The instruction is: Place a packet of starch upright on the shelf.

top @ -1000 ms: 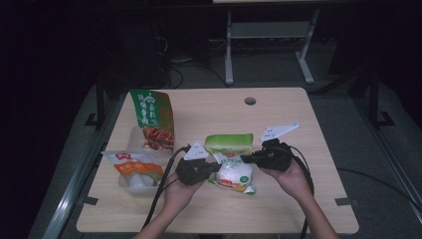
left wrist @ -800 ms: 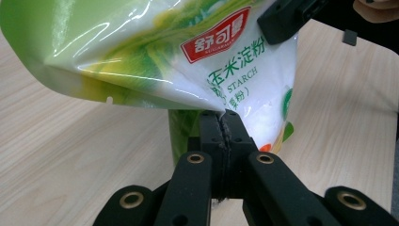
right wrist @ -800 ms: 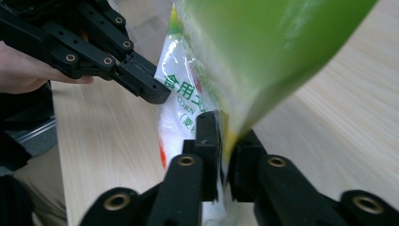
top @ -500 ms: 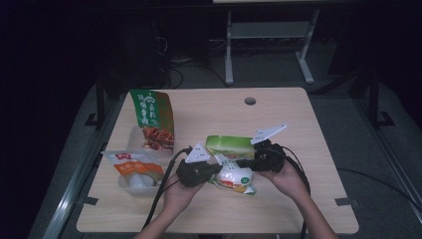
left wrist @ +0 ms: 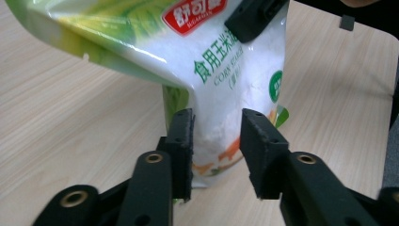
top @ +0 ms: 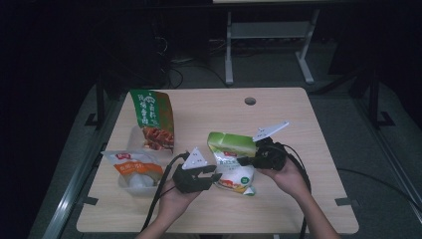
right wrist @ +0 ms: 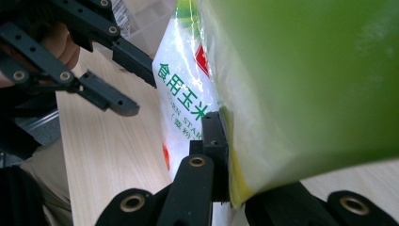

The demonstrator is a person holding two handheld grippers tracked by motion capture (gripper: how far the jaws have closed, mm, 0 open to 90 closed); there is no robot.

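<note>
A corn starch bag (top: pixel 233 172), white with a green top, is held tilted over the table's front middle. My right gripper (top: pixel 244 160) is shut on the bag's upper side edge. In the right gripper view the bag (right wrist: pixel 188 94) covers one jaw of that gripper (right wrist: pixel 223 136). My left gripper (top: pixel 216 175) is open just left of the bag. In the left gripper view its jaws (left wrist: pixel 216 122) stand either side of the bag's (left wrist: pixel 226 94) lower corner, and whether they touch it is unclear.
A green and brown snack pouch (top: pixel 152 119) stands at the left back. A clear tub with an orange-labelled packet (top: pixel 133 167) sits at the front left. The wooden table (top: pixel 298 199) has a cable hole (top: pixel 250 101) near its far edge.
My right gripper has shifted slightly left and rolled, tipping the bag more upright. The left gripper has stayed about where it was.
</note>
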